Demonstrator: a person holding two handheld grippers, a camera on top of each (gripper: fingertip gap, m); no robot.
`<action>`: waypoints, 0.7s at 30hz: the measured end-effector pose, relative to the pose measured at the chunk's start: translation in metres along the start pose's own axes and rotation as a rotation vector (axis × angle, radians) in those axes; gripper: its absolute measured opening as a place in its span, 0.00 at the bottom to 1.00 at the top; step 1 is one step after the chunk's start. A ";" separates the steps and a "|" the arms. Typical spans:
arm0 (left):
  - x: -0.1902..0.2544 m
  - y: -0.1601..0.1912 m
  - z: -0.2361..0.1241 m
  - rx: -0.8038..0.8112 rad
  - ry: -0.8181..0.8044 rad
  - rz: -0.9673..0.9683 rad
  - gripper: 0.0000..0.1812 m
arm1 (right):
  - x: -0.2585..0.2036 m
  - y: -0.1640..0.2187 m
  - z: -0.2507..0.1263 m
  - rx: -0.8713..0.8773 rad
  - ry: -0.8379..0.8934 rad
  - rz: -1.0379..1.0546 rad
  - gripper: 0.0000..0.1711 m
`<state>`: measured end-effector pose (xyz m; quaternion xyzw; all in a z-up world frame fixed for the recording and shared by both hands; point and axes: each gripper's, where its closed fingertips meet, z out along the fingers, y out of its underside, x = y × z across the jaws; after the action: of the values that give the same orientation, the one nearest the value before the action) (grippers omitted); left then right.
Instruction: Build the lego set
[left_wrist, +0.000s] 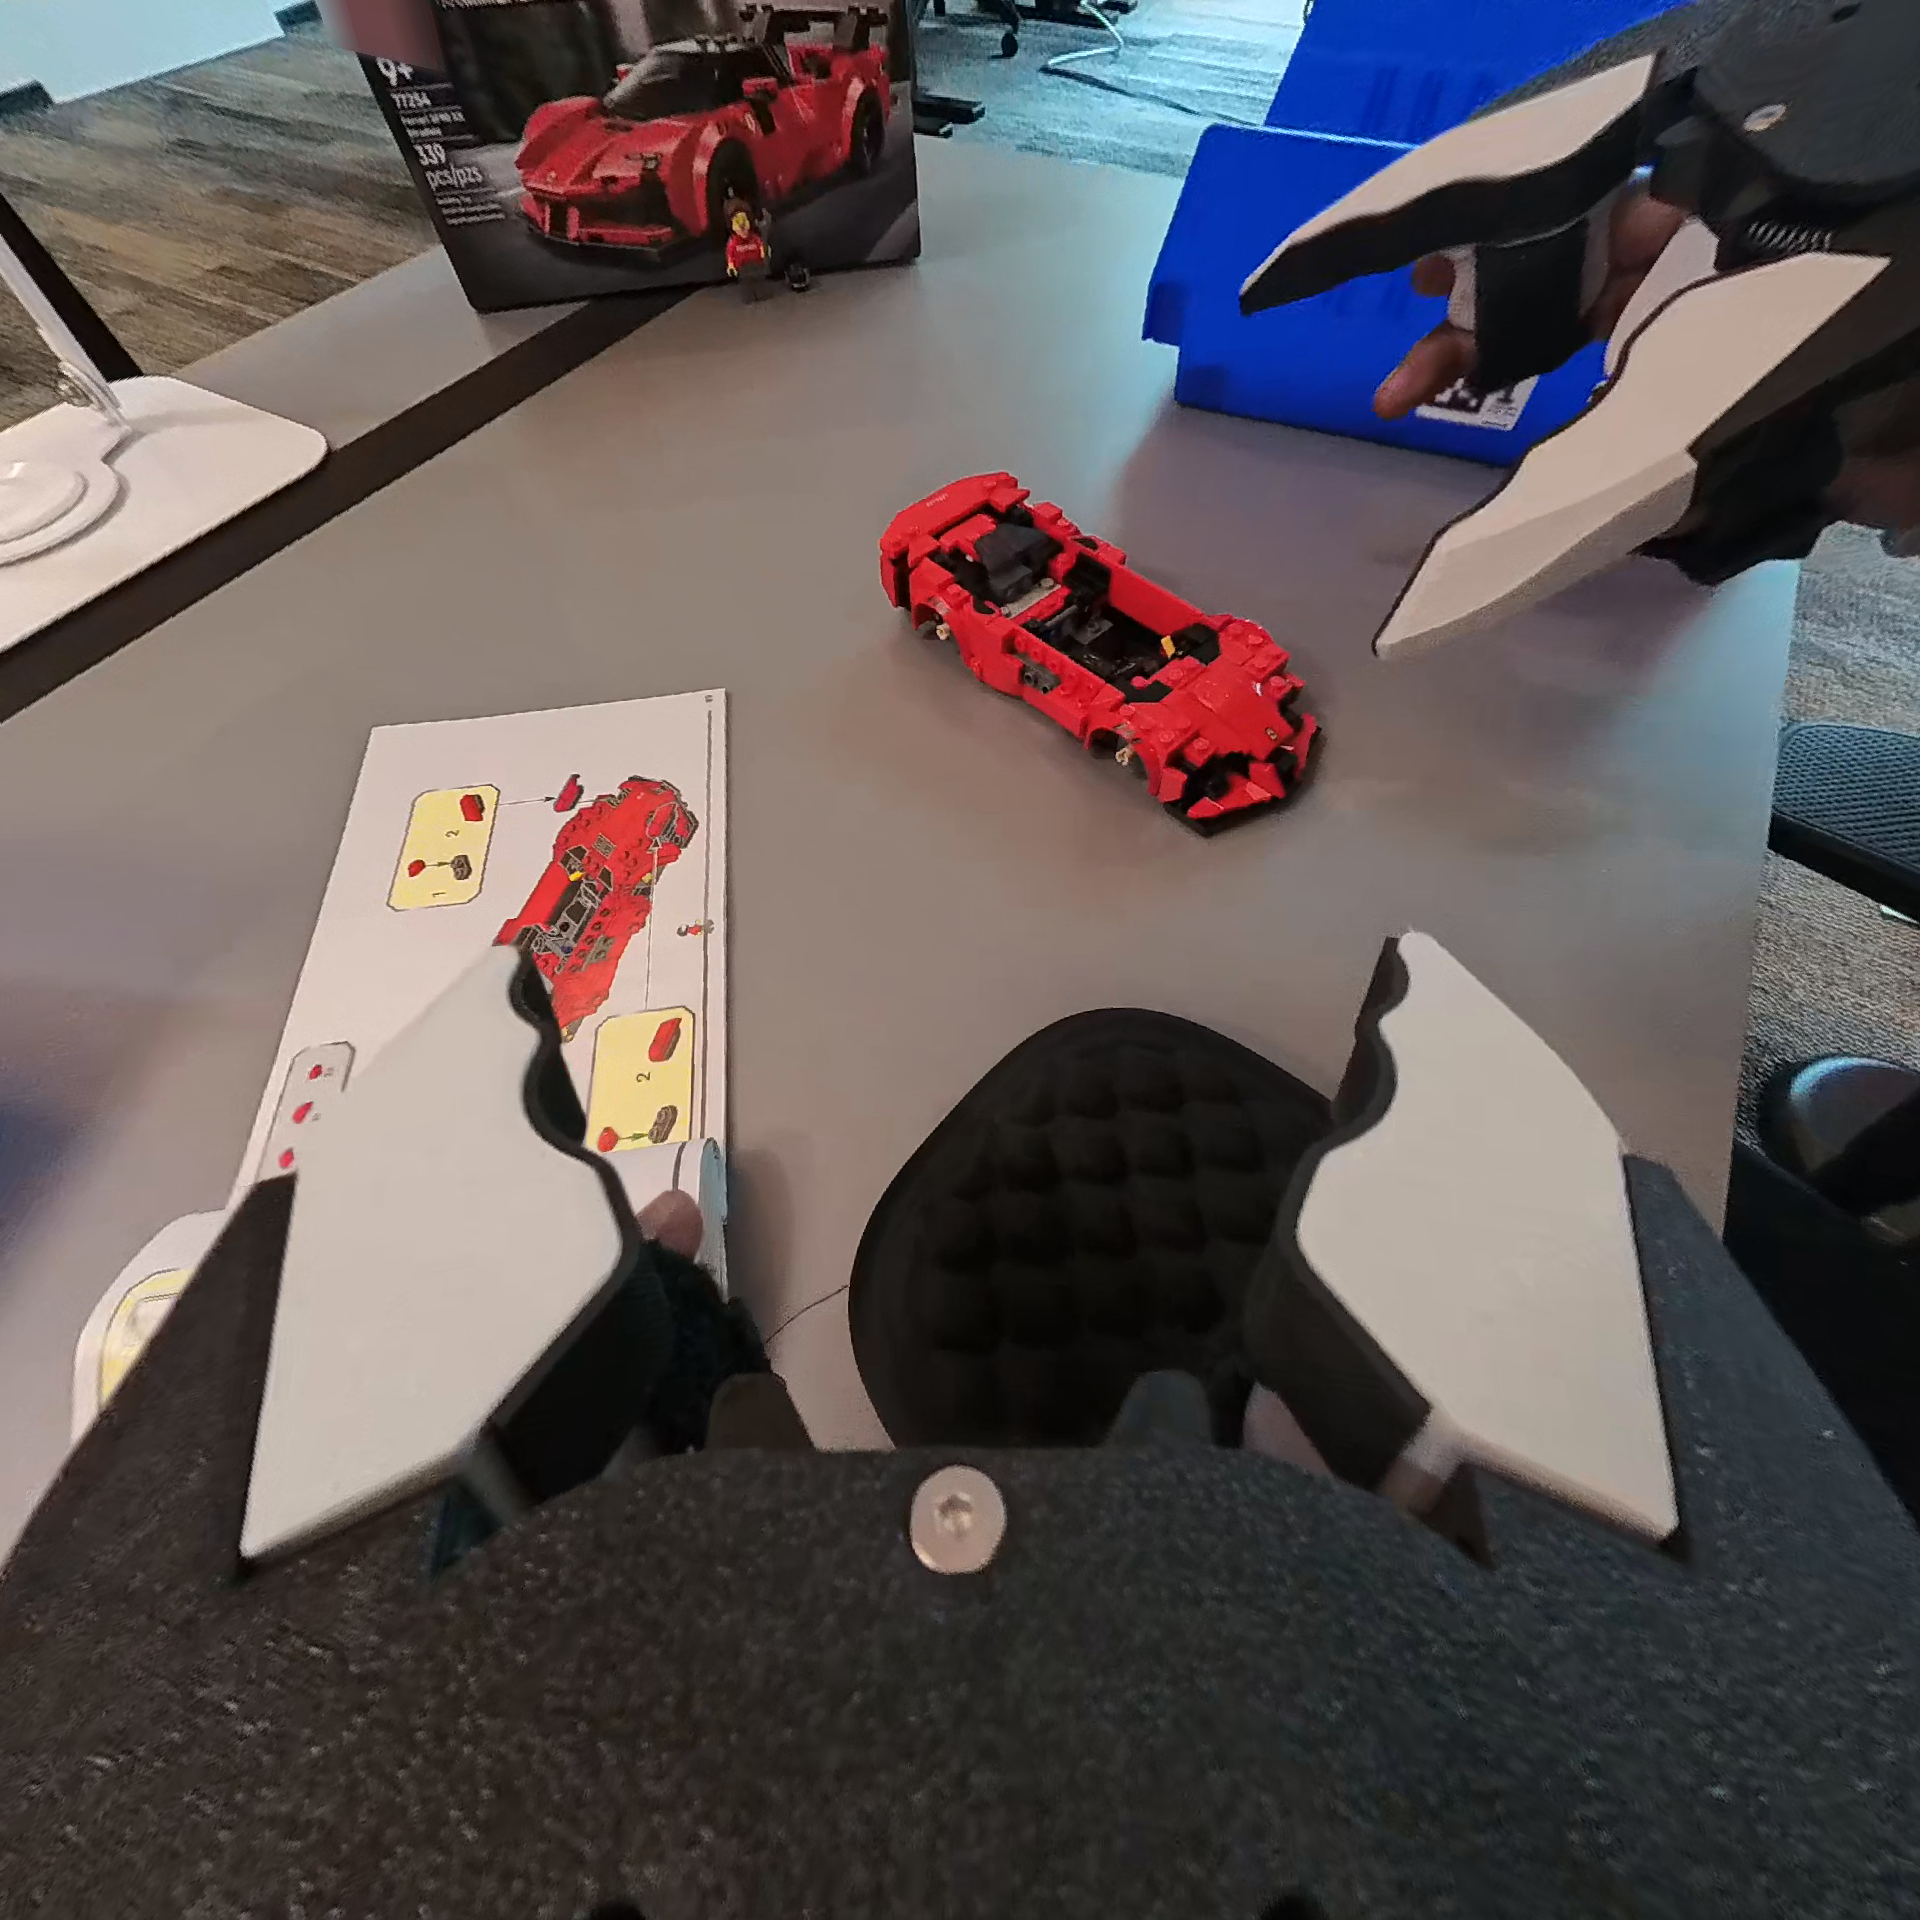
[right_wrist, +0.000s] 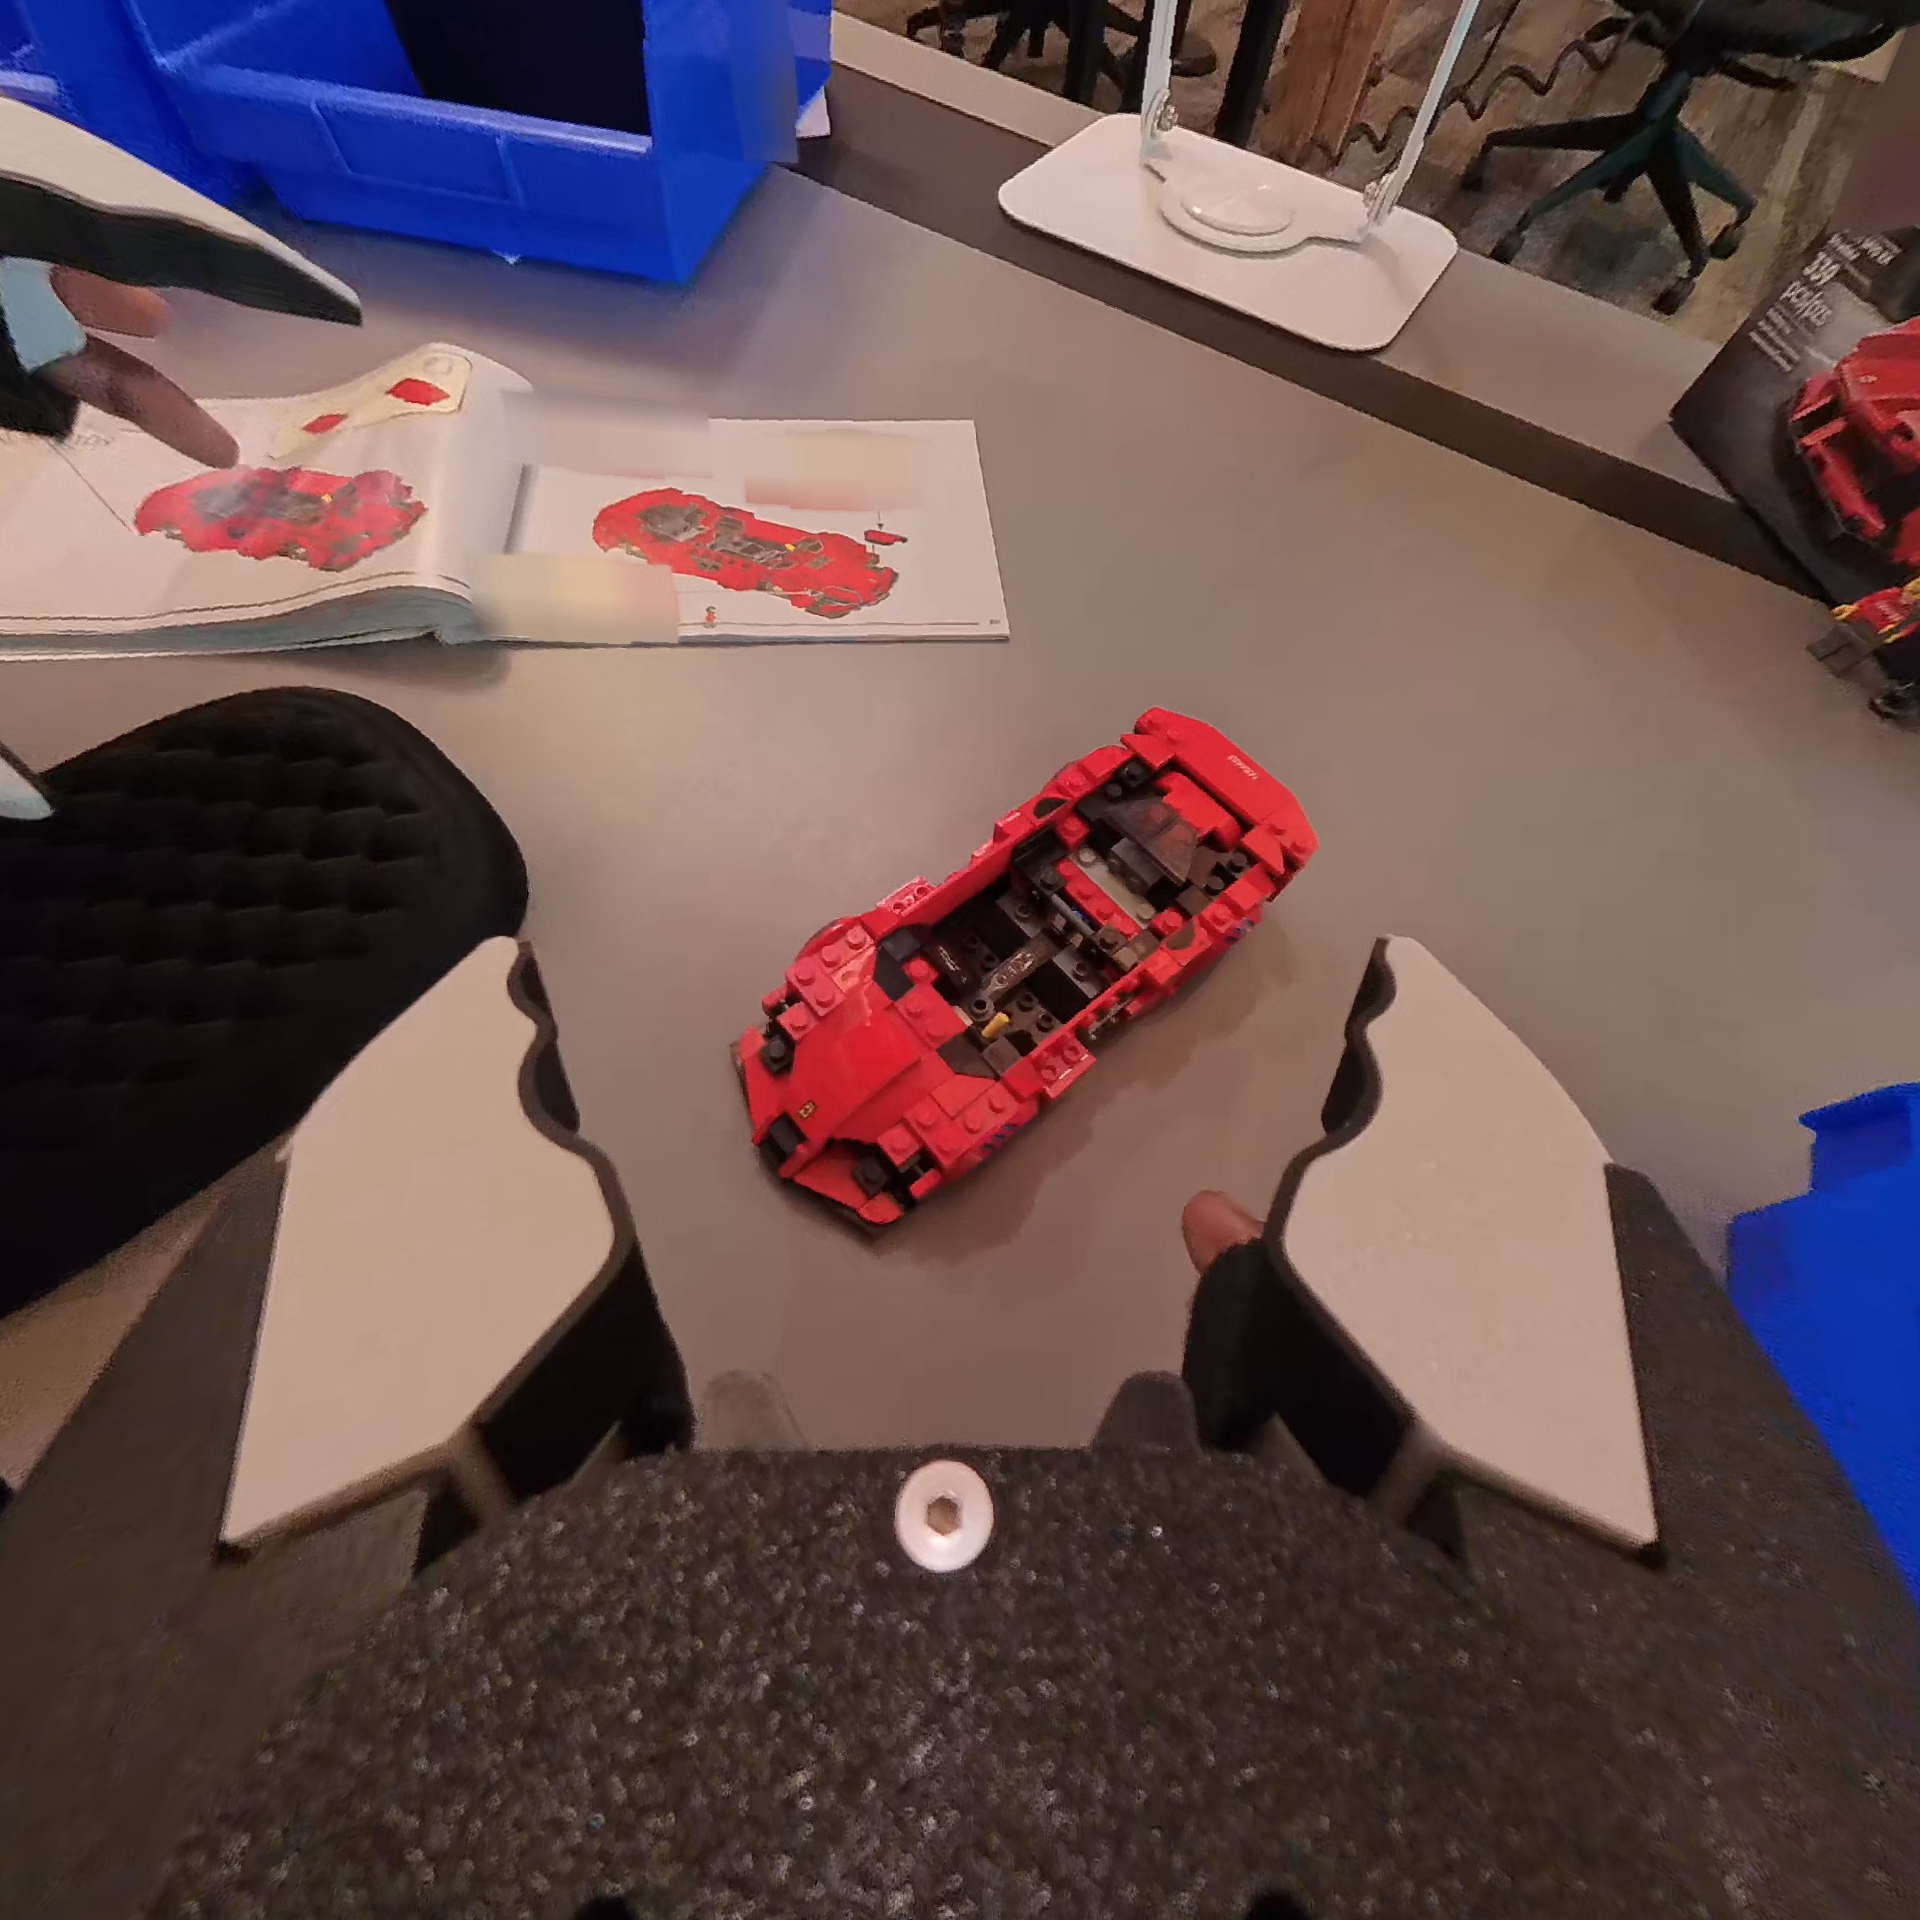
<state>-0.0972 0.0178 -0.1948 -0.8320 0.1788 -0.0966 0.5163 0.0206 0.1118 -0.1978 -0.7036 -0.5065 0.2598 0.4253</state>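
Note:
A partly built red lego car (left_wrist: 1101, 644) with an open black interior sits on the grey table (left_wrist: 935, 914); it also shows in the right wrist view (right_wrist: 1023, 961). My left gripper (left_wrist: 956, 956) is open and empty, hovering near the open instruction booklet (left_wrist: 520, 914). My right gripper (right_wrist: 945, 956) is open and empty just above and in front of the car; it shows in the left wrist view (left_wrist: 1309, 457) at the upper right. The booklet (right_wrist: 727, 530) lies left of the car in the right wrist view.
The set's box (left_wrist: 665, 145) stands at the table's far side with a minifigure (left_wrist: 746, 249) before it. Blue bins (left_wrist: 1299, 312) (right_wrist: 468, 125) stand by the car. A black padded case (left_wrist: 1091, 1216) lies near me. A white lamp base (right_wrist: 1226, 229) sits farther off. The left tips stand about 7 cm off the black padded case (left_wrist: 1091, 1216).

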 end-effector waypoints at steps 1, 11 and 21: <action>0.000 0.000 0.000 -0.005 0.003 0.000 0.78 | 0.000 0.001 0.000 -0.007 -0.002 -0.006 0.82; 0.010 0.006 0.007 -0.042 -0.026 0.041 0.76 | 0.005 -0.005 -0.005 0.076 0.022 0.032 0.77; 0.009 0.006 0.010 -0.055 -0.063 0.037 0.81 | 0.012 0.000 -0.005 0.026 0.118 -0.009 0.85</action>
<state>-0.0862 0.0201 -0.2051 -0.8450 0.1807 -0.0560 0.5002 0.0285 0.1211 -0.1952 -0.7099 -0.4803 0.2225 0.4645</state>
